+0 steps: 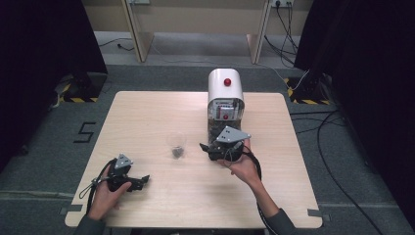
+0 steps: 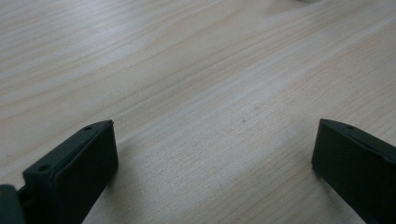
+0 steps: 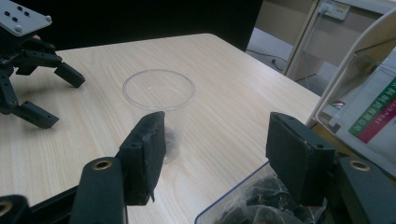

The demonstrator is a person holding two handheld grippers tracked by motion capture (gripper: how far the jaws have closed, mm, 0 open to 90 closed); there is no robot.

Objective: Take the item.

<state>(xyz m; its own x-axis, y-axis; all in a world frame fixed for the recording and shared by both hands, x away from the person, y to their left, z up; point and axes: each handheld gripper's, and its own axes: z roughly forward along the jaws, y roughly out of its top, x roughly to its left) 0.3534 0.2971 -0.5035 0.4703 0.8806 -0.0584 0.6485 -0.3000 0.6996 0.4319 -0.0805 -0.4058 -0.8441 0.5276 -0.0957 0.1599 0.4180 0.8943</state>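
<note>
Standing near the middle of the counter [image 1: 147,122], upright, the clear plastic cup [image 3: 159,91] holds a little dark matter at its bottom; what that matter is cannot be made out. Judged placement: the cup sits just beside the dispenser's tray, within short reach for filling.

Right gripper [image 1: 221,149] hovers between cup and white dispenser [image 1: 225,95], which stands at the counter's far edge. Its jaws are spread, nothing between the pads; the cup lies beyond them, untouched. They point over the clear tray [image 3: 261,200] of dark pieces below the dispenser, probably to pick some up for the cup.

Left gripper [image 1: 128,180] rests near the counter's near left corner, jaws spread over bare wood, well apart from the cup; it looks parked out of the way.

Tray cut off at the bottom of the right gripper view. Dispenser label too small to read.
</note>
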